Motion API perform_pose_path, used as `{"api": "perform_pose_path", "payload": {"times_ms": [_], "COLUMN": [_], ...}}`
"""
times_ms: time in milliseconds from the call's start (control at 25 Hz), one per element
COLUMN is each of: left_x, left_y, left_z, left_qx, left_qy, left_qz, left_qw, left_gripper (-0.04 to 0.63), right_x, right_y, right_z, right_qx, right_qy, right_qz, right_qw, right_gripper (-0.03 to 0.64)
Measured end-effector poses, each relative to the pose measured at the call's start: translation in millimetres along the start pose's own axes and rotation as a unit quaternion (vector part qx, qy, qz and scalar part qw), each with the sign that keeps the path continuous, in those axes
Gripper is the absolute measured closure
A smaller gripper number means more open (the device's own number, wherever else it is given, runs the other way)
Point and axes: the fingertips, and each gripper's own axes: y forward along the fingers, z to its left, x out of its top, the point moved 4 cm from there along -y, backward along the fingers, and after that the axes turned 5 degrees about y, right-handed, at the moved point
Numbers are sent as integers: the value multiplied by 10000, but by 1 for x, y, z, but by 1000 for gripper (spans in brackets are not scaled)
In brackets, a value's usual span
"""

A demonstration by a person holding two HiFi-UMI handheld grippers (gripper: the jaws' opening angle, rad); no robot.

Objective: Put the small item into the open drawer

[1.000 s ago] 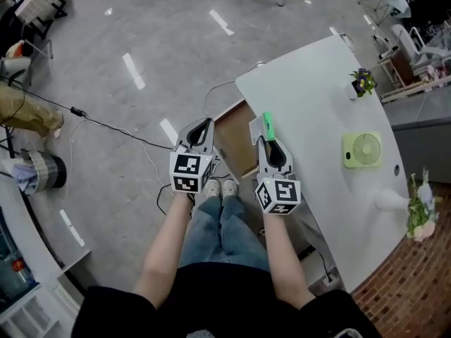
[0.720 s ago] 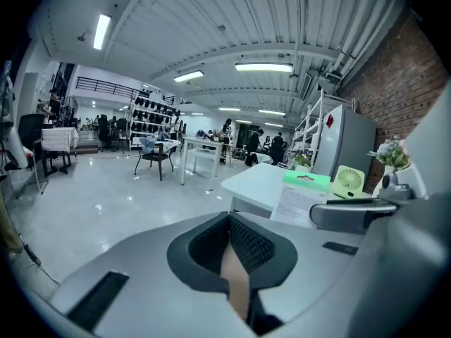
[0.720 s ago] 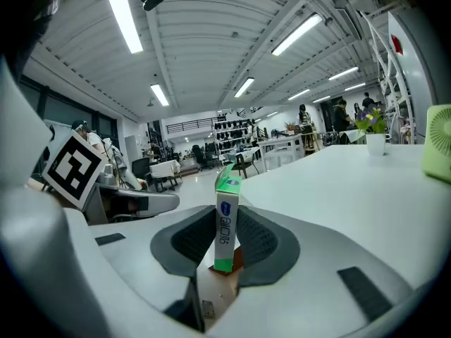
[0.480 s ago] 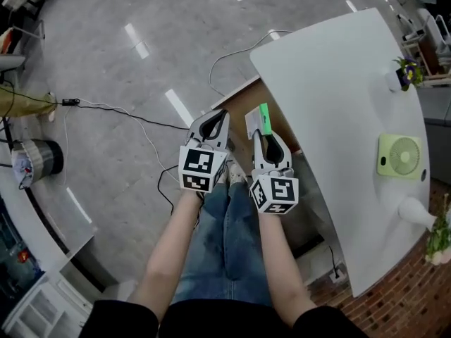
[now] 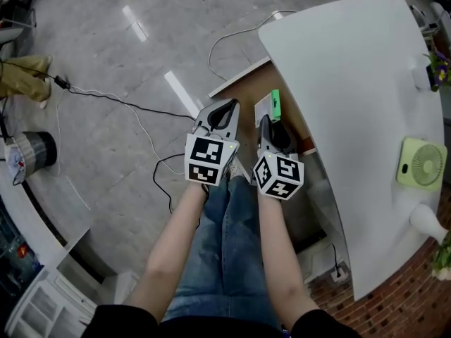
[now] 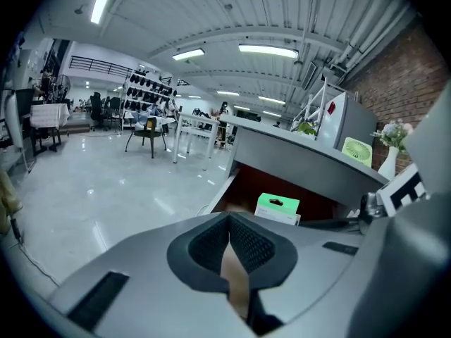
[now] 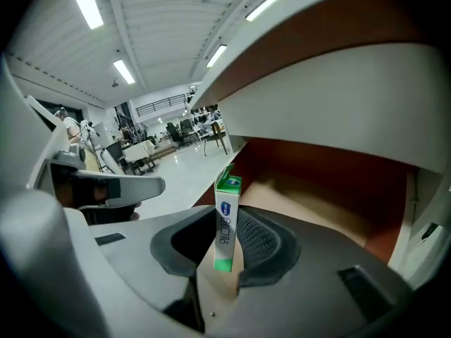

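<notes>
- Gripping small green box upright in right claw, hovering above open drawer under white desk.
- Holding left claw clenched, empty, just beside right claw.

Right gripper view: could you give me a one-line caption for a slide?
The right claw holds a slim green-and-white box upright, facing the open drawer.

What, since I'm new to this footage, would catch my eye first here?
The small green-and-white box stands out first, pinched upright in the right gripper over the open wooden drawer under the white desk. Beside it the left gripper is shut and empty, and a pale green fan sits on the desk's right side.
</notes>
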Motion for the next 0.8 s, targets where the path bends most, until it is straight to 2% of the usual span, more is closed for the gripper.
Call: {"api": "perform_pose_path", "payload": {"times_ms": [160,480,720,800], "left_x": [-8,-10,-13,-14], "left_y": [9,9,8,7], "left_z": [0,3,4,4], "left_qx": [-14,-4,1,4], "left_qy": [-49,-163,-170,-181], "left_qz": [70,37,60,64], "left_qw": [10000,9999,9998,9998], "left_gripper": [574,574,574,574], "right_x": [-12,-40,-45,-44], "right_y": [14,40,39,37], "right_z": [-12,-18,-24,-24], "right_qx": [-245,-546,-675,-663], "right_qy": [13,244,305,345], "right_qz": [269,1136,1192,1159], "right_qw": [9993,9917,9901,9904], "right_gripper": [526,526,525,502]}}
